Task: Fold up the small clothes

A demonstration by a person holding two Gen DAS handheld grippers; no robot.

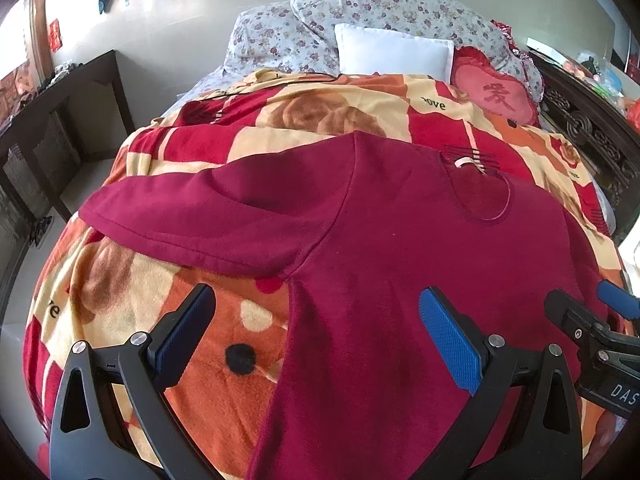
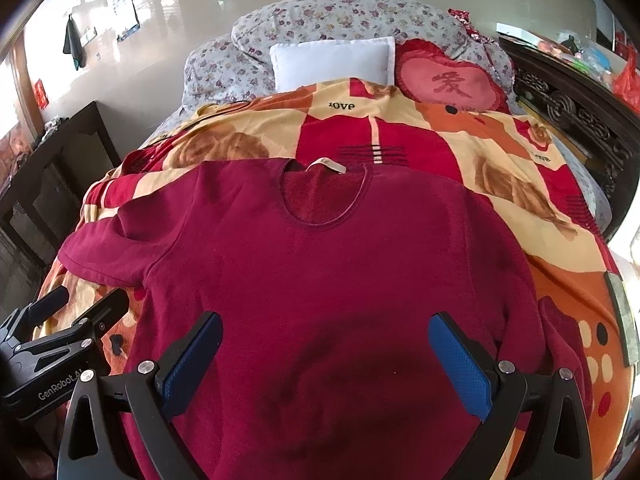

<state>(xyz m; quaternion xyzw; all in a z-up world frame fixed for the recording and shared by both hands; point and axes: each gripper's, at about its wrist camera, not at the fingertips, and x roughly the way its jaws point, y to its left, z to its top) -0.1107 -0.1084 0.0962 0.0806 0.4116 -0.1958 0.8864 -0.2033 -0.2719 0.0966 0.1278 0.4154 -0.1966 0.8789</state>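
Both grippers hover side by side above the sweater's (image 2: 320,264) lower half, left gripper (image 1: 316,320) and right gripper (image 2: 326,344) each spread wide, holding nothing.

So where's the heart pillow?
The red heart pillow sits at the bed's far end in the right wrist view, just right of the white pillow, against the floral bedding.

The dark red top (image 2: 320,280) lies spread flat on the blanket (image 2: 520,184), open from above. Beyond its collar a strip of blanket lies bare, then a white pillow (image 2: 332,62) and heart cushion (image 2: 448,80) block the bed's head. A dark cabinet (image 1: 60,128) flanks the left; carved woodwork (image 2: 568,116), perhaps a bedframe, the right.
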